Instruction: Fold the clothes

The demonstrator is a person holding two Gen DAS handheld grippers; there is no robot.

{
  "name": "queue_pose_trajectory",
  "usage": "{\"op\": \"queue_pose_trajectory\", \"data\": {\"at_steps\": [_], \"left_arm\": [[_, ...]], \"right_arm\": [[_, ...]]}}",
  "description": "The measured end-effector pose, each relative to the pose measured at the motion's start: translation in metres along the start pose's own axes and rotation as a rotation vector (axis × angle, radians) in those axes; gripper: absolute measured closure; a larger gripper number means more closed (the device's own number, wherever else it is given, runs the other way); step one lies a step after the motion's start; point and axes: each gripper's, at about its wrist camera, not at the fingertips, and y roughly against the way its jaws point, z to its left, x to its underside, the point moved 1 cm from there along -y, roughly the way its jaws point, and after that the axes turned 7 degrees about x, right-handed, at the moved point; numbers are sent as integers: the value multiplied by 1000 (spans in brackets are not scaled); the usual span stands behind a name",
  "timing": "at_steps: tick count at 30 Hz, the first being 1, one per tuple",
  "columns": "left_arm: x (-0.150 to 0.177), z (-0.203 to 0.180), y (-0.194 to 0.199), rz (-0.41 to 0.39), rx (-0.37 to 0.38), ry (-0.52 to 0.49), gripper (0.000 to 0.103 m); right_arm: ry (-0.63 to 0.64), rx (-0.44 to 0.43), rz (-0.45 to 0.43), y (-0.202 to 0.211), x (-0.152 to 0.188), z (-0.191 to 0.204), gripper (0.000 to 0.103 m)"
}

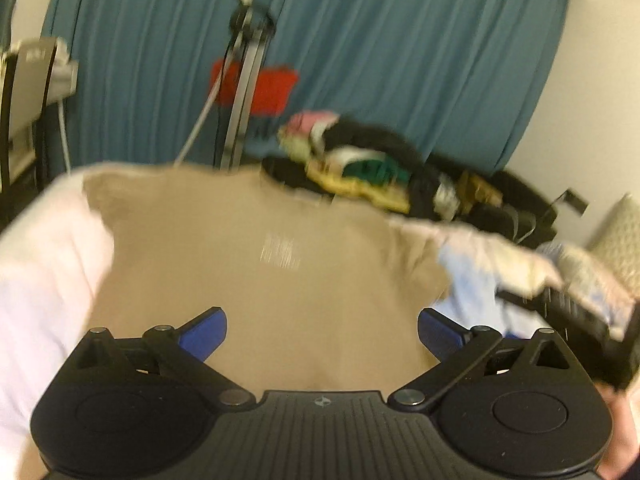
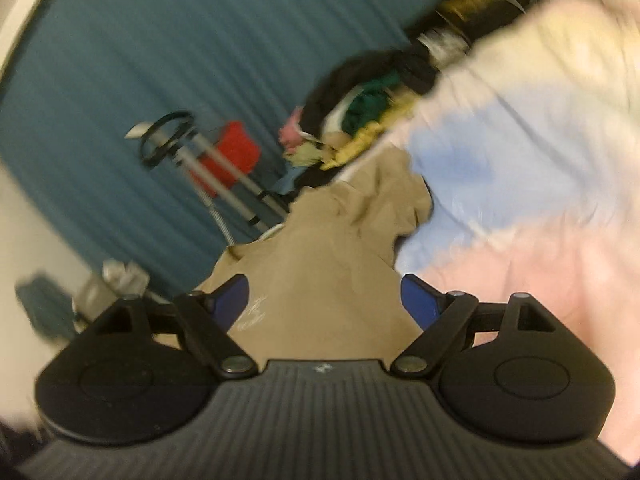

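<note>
Both views are smeared by motion, so fine detail of cloth edges cannot be read.

Left gripper (image 1: 322, 334): jaws spread wide, blue pads well apart, nothing between them. It looks down over the tan shirt (image 1: 256, 264), which lies spread across the pale bedding (image 1: 44, 264). A faint printed mark sits near the shirt's middle. The garment fills the centre of the left view from about 9 o'clock to 3 o'clock.

Right gripper (image 2: 324, 300): jaws likewise spread, empty. In the right view the tan shirt (image 2: 332, 248) runs from the gripper toward 12 o'clock and ends in a rumpled, bunched portion at about 1 o'clock (sleeve or hem, I cannot tell which). The same gripper shows in the left view as a dark blurred shape at about 4 o'clock.

Surroundings: a heap of mixed clothes (image 1: 360, 164) lies beyond the shirt at about 1 o'clock in the left view, against a blue curtain (image 1: 360, 40). A pastel blanket (image 2: 500, 152) borders the shirt on its right side in the right view.

Risks, as judged:
- The bunched end is not flat. Any fold made over it would likely lock in creases and give a lopsided result.
- Neither gripper holds the cloth, so the next pinch must find an edge. A pinch taken too deep could catch the bedding or blanket beneath and drag it along.
- A single layer may slip from the pads if only the outermost edge is caught.
- The clothes heap lies close to the shirt's far edge; a wide sweep there could snag another garment.
</note>
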Motion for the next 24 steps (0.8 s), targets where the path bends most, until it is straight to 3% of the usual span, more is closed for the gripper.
{"op": "queue_pose_trajectory", "data": {"at_steps": [2, 8, 14, 18, 22, 24], "left_arm": [[10, 17, -21, 29, -17, -8, 1], [13, 44, -68, -10, -104, -33, 1], [3, 70, -117, -28, -111, 28, 1], [2, 90, -154, 26, -114, 97, 1], [2, 107, -182, 85, -120, 142, 1], [1, 110, -188, 92, -135, 135, 1]], "right_arm": [[-48, -2, 4, -38, 2, -13, 17], [-142, -28, -8, -142, 3, -32, 17], [-138, -59, -149, -209, -15, -33, 19], [-159, -25, -210, -238, -36, -29, 42], [-171, 27, -196, -248, -57, -27, 88], [-134, 54, -200, -241, -67, -24, 95]]}}
